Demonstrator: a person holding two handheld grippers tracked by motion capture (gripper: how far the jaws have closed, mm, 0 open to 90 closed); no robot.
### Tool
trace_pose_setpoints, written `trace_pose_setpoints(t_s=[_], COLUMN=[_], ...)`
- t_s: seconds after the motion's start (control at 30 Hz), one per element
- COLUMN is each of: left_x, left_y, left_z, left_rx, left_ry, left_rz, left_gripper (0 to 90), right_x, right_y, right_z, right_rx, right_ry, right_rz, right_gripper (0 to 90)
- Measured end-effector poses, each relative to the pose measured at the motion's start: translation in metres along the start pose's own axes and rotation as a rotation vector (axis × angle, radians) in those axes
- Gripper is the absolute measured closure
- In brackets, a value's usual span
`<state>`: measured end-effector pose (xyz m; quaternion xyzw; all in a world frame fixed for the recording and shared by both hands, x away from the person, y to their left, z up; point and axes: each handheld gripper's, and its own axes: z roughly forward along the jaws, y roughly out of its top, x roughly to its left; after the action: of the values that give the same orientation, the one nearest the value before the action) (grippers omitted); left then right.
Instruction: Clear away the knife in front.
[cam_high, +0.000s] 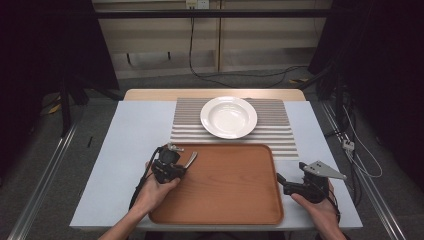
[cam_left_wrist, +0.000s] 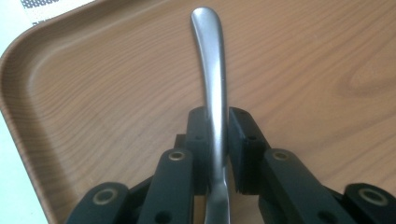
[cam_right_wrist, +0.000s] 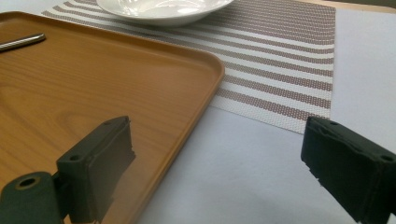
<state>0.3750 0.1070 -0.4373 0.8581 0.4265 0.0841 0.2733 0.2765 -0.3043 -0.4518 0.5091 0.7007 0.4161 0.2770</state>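
The left gripper (cam_left_wrist: 217, 154) squeezes a metal spoon handle (cam_left_wrist: 212, 70) just above the wooden tray (cam_high: 235, 210). The right gripper (cam_right_wrist: 219, 163) waits wide open and empty. The smooth handle could slip and clatter down.

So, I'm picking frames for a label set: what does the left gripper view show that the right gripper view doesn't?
Left gripper view alone: the left gripper shut on a metal utensil handle.

Right gripper view alone: the open right gripper, the white plate, the striped placemat and the table.

Shared: the wooden tray, and the handle.
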Motion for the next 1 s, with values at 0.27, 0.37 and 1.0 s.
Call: trace_pose_setpoints(t_s=[0.27,0.37,1.0], left_x=[0.001,0.002,0.011], left_y=[-0.003,-0.004,-0.005], left_z=[-0.003,-0.002,-0.022], left_rx=[0.002,-0.017,-0.244], left_ry=[-0.03,-0.045,-0.079], left_rz=[0.006,0.03,0.081], left_gripper=[75.3,65.0,16.7], right_x=[-0.002,-0.002,-0.003], right_y=[0.0,0.0,0.001], right_z=[0.0,0.0,0.002], right_rx=[-0.003,-0.004,-0.007], right_ry=[0.009,0.012,0.013], right_rz=[0.007,0.007,0.012], right_gripper=[8.6,8.7,8.6])
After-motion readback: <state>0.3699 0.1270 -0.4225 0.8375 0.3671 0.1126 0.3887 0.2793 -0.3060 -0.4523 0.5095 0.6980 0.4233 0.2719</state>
